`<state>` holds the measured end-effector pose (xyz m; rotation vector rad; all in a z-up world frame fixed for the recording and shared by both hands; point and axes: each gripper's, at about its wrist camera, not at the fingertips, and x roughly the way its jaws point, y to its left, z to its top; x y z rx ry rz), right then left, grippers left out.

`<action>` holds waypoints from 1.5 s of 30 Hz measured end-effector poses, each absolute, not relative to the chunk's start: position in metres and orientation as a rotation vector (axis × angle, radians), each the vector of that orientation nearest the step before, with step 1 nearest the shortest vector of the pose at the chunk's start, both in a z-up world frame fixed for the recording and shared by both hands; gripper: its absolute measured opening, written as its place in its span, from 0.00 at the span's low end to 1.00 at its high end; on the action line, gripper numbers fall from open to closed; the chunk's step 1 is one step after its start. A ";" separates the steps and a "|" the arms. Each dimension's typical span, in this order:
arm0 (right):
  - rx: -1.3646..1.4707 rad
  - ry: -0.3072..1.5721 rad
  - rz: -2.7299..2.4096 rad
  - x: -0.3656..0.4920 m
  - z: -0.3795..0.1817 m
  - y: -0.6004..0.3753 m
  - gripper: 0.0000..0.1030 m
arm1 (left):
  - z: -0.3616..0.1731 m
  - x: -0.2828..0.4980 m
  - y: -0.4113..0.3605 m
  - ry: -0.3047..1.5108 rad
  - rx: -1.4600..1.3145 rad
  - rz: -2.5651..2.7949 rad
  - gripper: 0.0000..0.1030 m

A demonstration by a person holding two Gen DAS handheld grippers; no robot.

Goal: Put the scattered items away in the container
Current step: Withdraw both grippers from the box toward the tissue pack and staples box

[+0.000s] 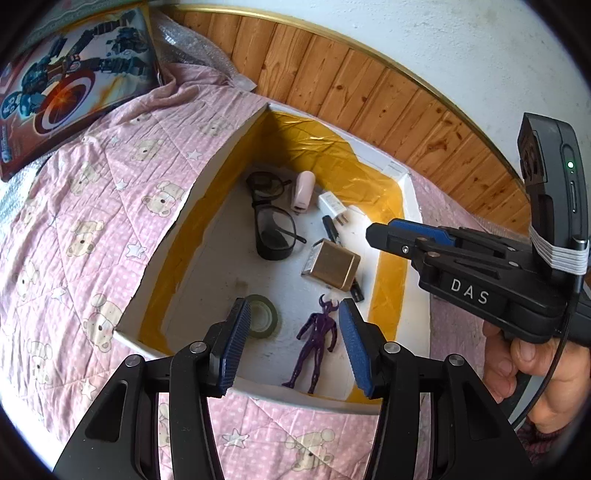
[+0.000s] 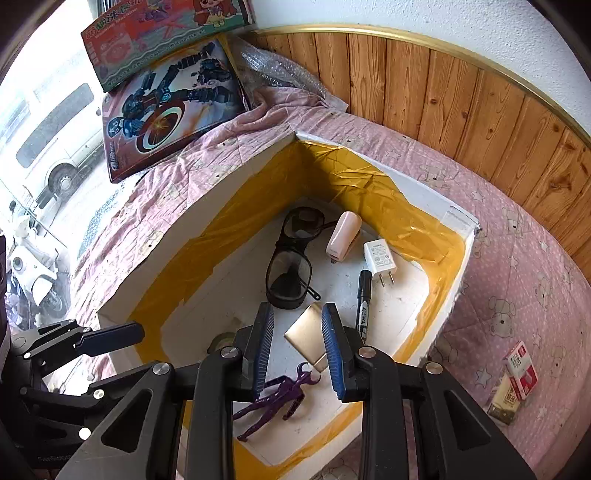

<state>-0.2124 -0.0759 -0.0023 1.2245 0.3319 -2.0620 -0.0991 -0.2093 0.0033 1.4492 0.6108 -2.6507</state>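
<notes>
On the pink bear-print quilt [image 1: 92, 221], centre of both views: a white foam container [image 1: 221, 162] lined with yellow tape.
Container contents: black glasses [image 2: 290, 266], pink stapler [image 2: 343, 236], white charger plug [image 2: 379, 258], black marker [image 2: 364, 306], gold box [image 1: 332, 266], tape roll [image 1: 263, 315] and purple figure [image 1: 317, 339], all on the floor inside.
Left gripper [image 1: 293, 339]: fingers apart, holding nothing, above the container's near edge, framing the purple figure.
Right gripper [image 2: 297, 347]: fingers apart, holding nothing, over the gold box; seen at right of the left wrist view.
Readable writing: "DAS" on the right gripper's body; "AOYKA"-like lettering on the marker, unclear; charger print too small to read.
Outside the container: red-and-white small packets [image 2: 517, 376] lying on the quilt, lower right of the right view.
Upper left: robot toy box [image 2: 170, 107] under a second colourful box [image 2: 166, 33]; text unreadable.
</notes>
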 end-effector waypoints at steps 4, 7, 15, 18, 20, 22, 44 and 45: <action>1.189 0.308 -2.090 -0.190 0.005 -0.059 0.29 | 0.010 -0.088 -0.195 0.593 1.455 -2.671 0.51; 1.166 0.285 -2.106 -0.176 0.011 -0.047 0.29 | 0.016 -0.080 -0.183 0.562 1.451 -2.687 0.51; 1.116 0.243 -2.127 -0.146 0.020 -0.021 0.29 | 0.030 -0.061 -0.154 0.477 1.431 -2.723 0.51; 1.099 0.233 -2.129 -0.139 0.022 -0.013 0.29 | 0.034 -0.053 -0.145 0.455 1.423 -2.729 0.51; 1.087 0.227 -2.129 -0.134 0.024 -0.009 0.29 | 0.036 -0.048 -0.139 0.443 1.421 -2.731 0.51; 1.078 0.222 -2.127 -0.130 0.025 -0.005 0.29 | 0.038 -0.044 -0.134 0.432 1.416 -2.730 0.51; 1.135 -0.180 -2.291 -0.116 -0.029 0.150 0.29 | 0.007 -0.060 -0.030 0.414 1.602 -2.785 0.51; 1.147 -0.193 -2.307 -0.120 -0.033 0.159 0.29 | 0.005 -0.066 -0.023 0.419 1.614 -2.790 0.51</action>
